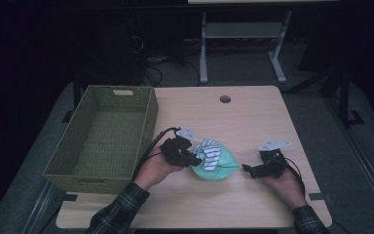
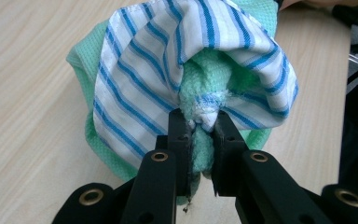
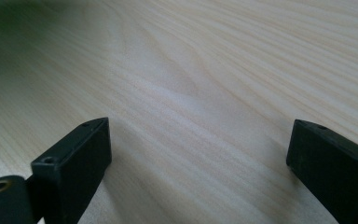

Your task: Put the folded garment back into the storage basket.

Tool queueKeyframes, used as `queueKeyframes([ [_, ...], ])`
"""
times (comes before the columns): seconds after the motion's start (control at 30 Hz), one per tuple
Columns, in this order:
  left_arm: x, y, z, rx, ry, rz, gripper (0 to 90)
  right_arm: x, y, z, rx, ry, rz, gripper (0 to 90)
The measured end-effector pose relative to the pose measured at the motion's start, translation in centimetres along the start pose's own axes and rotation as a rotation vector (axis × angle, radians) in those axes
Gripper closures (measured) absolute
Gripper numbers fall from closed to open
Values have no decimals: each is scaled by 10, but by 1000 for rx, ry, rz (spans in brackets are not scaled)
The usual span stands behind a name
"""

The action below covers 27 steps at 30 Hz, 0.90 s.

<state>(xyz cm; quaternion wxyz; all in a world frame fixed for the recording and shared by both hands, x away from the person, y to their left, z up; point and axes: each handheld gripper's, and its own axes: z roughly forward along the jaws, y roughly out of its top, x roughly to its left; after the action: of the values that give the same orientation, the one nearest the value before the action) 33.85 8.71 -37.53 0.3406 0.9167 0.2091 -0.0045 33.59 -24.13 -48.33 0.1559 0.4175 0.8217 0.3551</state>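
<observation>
A bundle of cloth lies at the middle of the table: a mint-green knit cloth (image 1: 221,163) with a white cloth striped in blue (image 1: 211,154) gathered on top. My left gripper (image 1: 194,160) is at the bundle's left side, shut on a pinched fold of both cloths. In the left gripper view the striped cloth (image 2: 135,79) drapes over the green cloth (image 2: 205,79), and my left gripper (image 2: 200,123) pinches the fold between its black jaws. My right gripper (image 1: 248,170) rests to the right of the bundle, apart from it. Its jaws (image 3: 196,154) stand wide open over bare wood.
A green woven basket (image 1: 102,136) stands at the table's left, its near wall close to my left forearm. The light wooden table (image 1: 253,117) has a round cable hole (image 1: 225,99) near its far edge. A white desk frame (image 1: 243,44) stands on the floor behind.
</observation>
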Motion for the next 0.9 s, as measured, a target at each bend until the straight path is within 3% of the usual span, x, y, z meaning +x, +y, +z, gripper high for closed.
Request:
queueKeyframes([
  [0.3,3,8,-23,-34,-10,-6,799,0,0,0,0,0,0,59],
  [0.9,14,14,-78,-61,62,-8,798,0,0,0,0,0,0,59],
])
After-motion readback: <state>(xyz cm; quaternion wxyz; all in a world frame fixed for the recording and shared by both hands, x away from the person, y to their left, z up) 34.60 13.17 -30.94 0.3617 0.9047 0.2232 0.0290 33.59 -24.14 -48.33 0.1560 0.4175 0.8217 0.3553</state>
